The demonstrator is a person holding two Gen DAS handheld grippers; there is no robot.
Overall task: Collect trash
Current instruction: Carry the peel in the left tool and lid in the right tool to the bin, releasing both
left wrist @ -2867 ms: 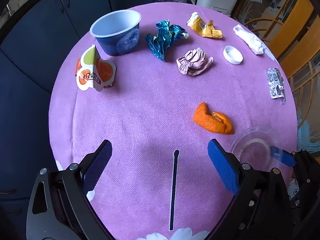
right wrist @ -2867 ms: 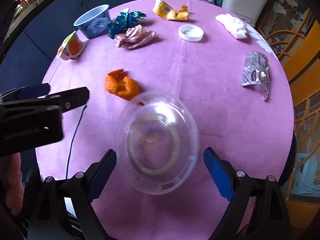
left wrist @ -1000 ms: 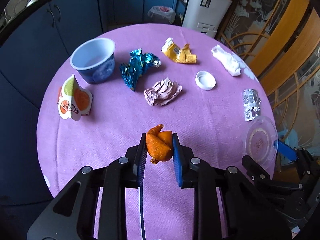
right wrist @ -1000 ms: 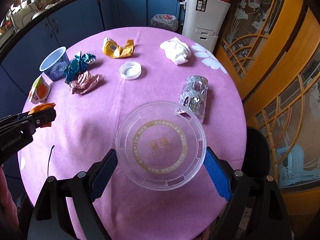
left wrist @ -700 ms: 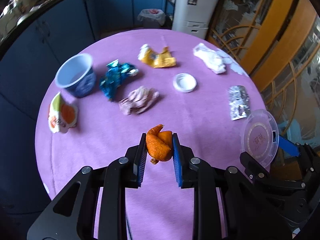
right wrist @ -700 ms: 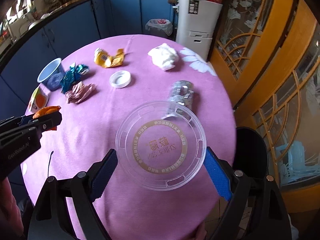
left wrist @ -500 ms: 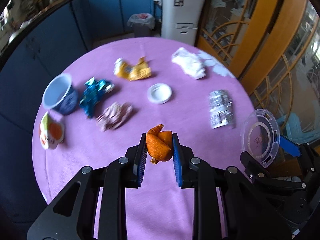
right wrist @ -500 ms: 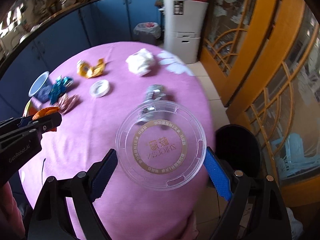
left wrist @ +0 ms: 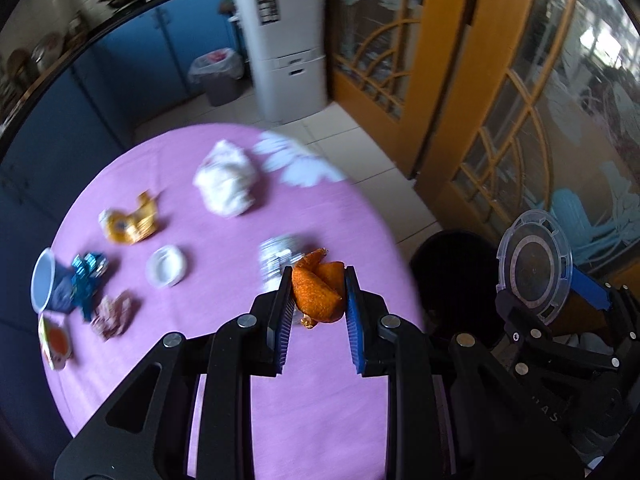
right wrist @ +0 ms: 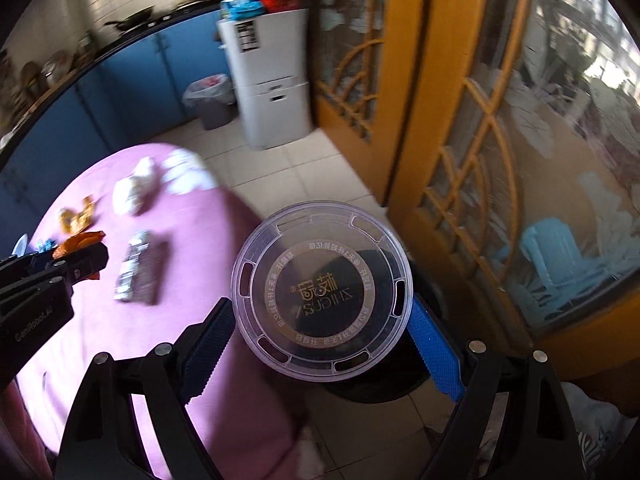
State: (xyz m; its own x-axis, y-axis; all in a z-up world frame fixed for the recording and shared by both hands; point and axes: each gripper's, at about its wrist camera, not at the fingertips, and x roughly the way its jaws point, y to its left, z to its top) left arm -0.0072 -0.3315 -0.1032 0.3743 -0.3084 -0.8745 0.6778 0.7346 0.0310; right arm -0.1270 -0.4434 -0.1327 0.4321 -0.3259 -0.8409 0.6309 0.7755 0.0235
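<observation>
**Orange peel and clear lid, both held over the table's edge**

Orange peel (left wrist: 318,294) sits pinched between the blue pads of the left gripper (left wrist: 316,292), whose jaws stand narrow and pressed against it from both sides; part of the peel sticks out past the fingertips. Beyond those jaws lies the round table under its purple cloth (left wrist: 224,360), with blurred litter ahead and to the left of them: a white tissue wad (left wrist: 226,186), a yellow wrapper (left wrist: 130,222), a white cap (left wrist: 166,266), a blue foil wrapper (left wrist: 86,280), a blue cup (left wrist: 44,280) and a crumpled pink paper (left wrist: 114,312). A silver blister pack (right wrist: 134,268) lies just ahead of the left jaws.

To their right, the right gripper (right wrist: 320,320) has its jaws spread wide, clamped on the rim of a clear round plastic lid (right wrist: 322,298) with gold lettering. Behind that lid, past the table's edge, a dark round bin (left wrist: 452,276) stands on the tiled floor.
</observation>
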